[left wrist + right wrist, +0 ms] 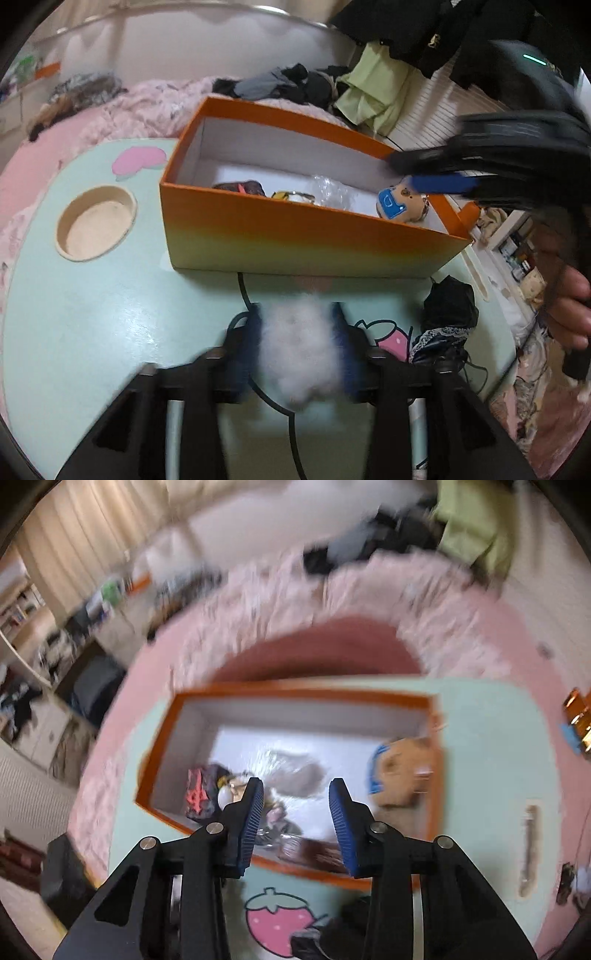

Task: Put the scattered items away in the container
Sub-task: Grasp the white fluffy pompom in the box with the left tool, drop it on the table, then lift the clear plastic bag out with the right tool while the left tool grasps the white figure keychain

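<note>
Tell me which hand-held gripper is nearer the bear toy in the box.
Right hand-held gripper: it hangs just over the bear toy. The left, with white fluff between its jaws, sits outside the box.

Left gripper [299, 345] angles downward, its blue pads either side of a white fluffy ball [301, 354], though blur hides whether they press on it. Right gripper [295, 823] tilts steeply down, jaws parted with nothing between the blue pads. From the left wrist view that right gripper reaches in from the right, a bare hand [570, 314] gripping its handle below.
</note>
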Motion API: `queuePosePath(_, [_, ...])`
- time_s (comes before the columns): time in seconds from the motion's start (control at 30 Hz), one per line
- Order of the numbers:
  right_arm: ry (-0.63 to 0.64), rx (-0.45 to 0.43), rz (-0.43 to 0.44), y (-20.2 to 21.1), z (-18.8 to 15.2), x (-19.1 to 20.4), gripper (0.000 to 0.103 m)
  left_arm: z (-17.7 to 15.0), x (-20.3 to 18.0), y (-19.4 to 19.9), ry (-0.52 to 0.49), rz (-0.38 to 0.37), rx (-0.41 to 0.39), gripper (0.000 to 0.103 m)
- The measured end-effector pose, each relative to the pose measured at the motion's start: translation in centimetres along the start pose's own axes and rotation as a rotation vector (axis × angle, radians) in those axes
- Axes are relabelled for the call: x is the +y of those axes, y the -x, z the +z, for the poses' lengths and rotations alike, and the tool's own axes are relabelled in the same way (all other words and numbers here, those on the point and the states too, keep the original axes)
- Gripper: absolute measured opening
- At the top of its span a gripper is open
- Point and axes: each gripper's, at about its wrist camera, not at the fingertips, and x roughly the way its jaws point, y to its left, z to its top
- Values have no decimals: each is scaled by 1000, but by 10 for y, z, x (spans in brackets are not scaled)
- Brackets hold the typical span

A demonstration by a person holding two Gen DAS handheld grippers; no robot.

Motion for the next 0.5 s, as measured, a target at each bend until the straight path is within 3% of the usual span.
queuePosePath(0.17, [-15, 70, -79, -53, 13, 10, 41, 6, 5, 26, 1, 24, -122, 84])
queuePosePath(0.23, [-43, 93, -67, -68, 15, 9, 46, 9, 9, 31, 26, 17, -135, 85])
queuePosePath(0.33, [-11, 72, -143, -76, 15, 13, 46, 13, 16, 32, 56, 0, -138, 85])
queuePosePath(0.37, [2, 75, -159, -78, 14, 16, 44, 13, 17, 32, 62, 0, -140, 85])
queuePosePath(0.4, [9, 77, -153, -78, 14, 18, 30, 14, 19, 32, 66, 2, -141, 85])
queuePosePath(0.47, [0, 62, -110, -71, 14, 18, 30, 15, 23, 34, 74, 3, -148, 85])
queuePosePath(0.5, [4, 11, -90, -58, 13, 18, 30, 17, 26, 34, 78, 5, -149, 85])
